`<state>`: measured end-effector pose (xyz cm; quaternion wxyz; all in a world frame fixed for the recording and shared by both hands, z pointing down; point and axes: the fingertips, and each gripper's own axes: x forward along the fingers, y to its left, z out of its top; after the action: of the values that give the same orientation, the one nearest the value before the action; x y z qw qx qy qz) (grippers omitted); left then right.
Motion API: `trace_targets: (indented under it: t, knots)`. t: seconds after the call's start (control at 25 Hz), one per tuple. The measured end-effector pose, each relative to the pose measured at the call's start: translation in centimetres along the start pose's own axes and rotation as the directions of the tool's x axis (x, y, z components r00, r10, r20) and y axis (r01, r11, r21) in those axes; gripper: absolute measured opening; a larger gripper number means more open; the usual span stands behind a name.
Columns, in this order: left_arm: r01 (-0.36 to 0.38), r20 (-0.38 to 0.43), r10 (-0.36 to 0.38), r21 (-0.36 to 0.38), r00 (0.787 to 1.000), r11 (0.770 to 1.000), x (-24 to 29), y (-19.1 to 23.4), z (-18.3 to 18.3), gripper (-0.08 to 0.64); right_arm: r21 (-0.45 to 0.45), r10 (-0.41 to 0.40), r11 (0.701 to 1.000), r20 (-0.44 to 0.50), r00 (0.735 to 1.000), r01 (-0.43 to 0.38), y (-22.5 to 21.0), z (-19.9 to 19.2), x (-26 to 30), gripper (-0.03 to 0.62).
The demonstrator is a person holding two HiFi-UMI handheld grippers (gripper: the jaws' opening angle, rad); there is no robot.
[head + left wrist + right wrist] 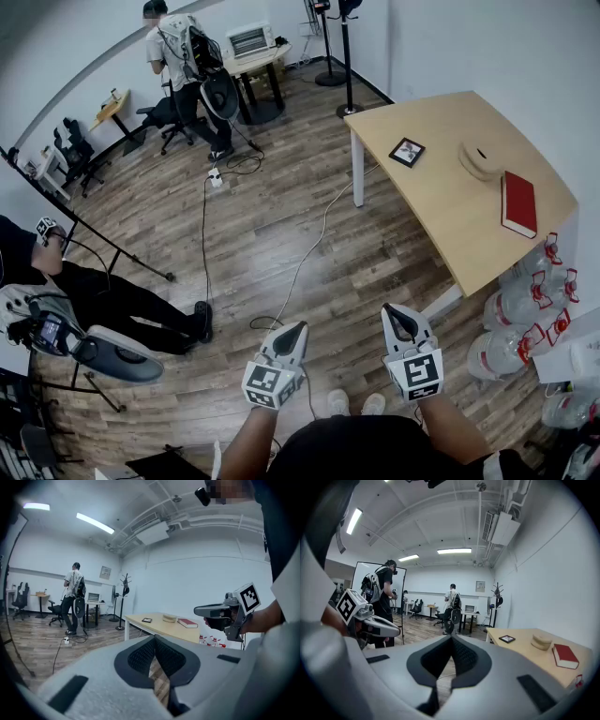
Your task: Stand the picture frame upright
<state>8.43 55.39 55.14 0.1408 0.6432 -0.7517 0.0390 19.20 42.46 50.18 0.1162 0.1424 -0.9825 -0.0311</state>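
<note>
Everywhere, picture frame (407, 152), only overhead, white shoes (338, 403)

Bright, even light from ceiling light strips (454, 551); shadows soft. Strong fisheye: straight lines bow, corners vignette black. Close foreground soft in both gripper views, distance sharp.

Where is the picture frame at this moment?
In the head view the picture frame lies flat at upper right on the wooden table, near its left edge, left of a round beige object and a red book.
</note>
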Motion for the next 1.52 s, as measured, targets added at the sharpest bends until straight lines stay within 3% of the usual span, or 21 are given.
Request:
trace_targets:
  t: [0.56, 0.76, 1.16, 1.52]
  knots:
    - [0.044, 0.010, -0.044, 0.015, 0.999, 0.999, -1.0, 0.3, 0.7, -0.005, 0.001, -0.021, 1.000, 0.008, 1.000, 0.021, 1.3, 0.7, 0.3, 0.009]
    - [0.045, 0.052, -0.043, -0.031, 0.998, 0.999, -1.1, 1.6, 2.7, -0.005, 0.040, -0.027, 0.999, 0.023, 0.999, 0.026, 1.3, 1.4, 0.0, 0.009]
    - [0.115, 0.054, -0.116, 0.008, 0.992, 0.993, 7.6, 1.7, 6.7, -0.005, 0.058, -0.096, 0.994, 0.019, 0.995, 0.095, -7.7, 3.4, 4.2, 0.009]
    - [0.097, 0.068, -0.096, -0.013, 0.993, 0.995, 16.8, 5.0, 11.0, -0.005, 0.066, -0.046, 0.997, 0.009, 0.999, 0.046, -14.8, 4.5, 10.6, 0.009]
